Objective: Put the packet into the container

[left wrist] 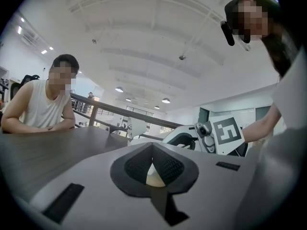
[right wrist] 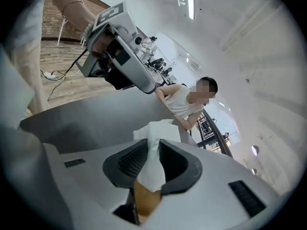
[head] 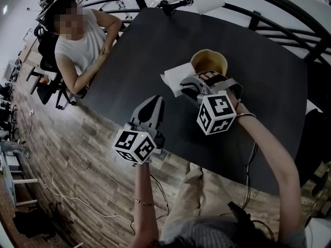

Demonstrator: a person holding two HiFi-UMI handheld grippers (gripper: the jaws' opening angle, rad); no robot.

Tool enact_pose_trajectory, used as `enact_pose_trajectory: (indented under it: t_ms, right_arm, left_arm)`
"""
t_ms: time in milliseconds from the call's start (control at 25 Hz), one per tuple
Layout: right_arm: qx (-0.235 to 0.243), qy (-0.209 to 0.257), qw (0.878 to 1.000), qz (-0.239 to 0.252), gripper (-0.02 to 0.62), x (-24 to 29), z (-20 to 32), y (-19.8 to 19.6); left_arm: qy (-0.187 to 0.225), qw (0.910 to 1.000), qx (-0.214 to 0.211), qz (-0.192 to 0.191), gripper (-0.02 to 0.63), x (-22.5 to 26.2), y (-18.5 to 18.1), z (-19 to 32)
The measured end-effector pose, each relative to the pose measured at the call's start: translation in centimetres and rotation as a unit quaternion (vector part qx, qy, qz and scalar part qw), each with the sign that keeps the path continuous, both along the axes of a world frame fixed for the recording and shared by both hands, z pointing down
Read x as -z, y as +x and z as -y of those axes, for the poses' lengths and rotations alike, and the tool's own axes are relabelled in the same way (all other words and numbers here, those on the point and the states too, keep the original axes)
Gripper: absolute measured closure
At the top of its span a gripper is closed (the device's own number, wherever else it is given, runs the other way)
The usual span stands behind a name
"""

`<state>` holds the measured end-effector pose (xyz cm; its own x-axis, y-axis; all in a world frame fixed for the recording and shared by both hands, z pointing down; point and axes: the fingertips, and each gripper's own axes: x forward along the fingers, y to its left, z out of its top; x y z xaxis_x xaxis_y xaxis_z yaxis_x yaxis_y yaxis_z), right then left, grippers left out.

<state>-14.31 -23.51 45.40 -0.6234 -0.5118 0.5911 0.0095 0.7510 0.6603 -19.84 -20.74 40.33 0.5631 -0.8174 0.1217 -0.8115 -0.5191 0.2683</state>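
Observation:
A white packet lies on the dark table just left of a tan round container. My right gripper reaches over the packet's near edge. In the right gripper view the pads of the right gripper pinch the white packet, which sticks out past the tips; the tan container shows below the jaws. My left gripper hovers near the table's front edge, jaws shut and empty. In its own view the left gripper points toward the right gripper.
A person in a white sleeveless top sits at the table's far left corner, arms resting on it. A black railing curves behind the table. Wooden floor lies beyond the table's near edge.

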Motion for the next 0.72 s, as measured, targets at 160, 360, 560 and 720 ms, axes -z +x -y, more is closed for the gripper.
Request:
enact_pose_trajectory:
  t_ms: [160,360,560,720]
  right_arm:
    - [-0.015,-0.007,1.000,0.009,0.508,1.6,1.0,3.2]
    - [-0.009,-0.021,1.000,0.015,0.508,2.3,2.3,6.0]
    - [0.026,-0.026,0.999,-0.007,0.508,1.3,3.1,9.0]
    - [0.070,-0.026,0.997,-0.032,0.508,-0.5,3.4,10.4]
  left_arm:
    - [0.006,0.9998,-0.018,0.001,0.598,1.3,2.4,0.5]
    - [0.009,0.9995,-0.030,0.007,0.598,2.1,5.1,1.6]
    - [0.008,0.9995,-0.029,0.005,0.598,2.4,7.8,2.4]
    - [0.004,0.9996,-0.027,0.005,0.598,2.2,9.1,3.1]
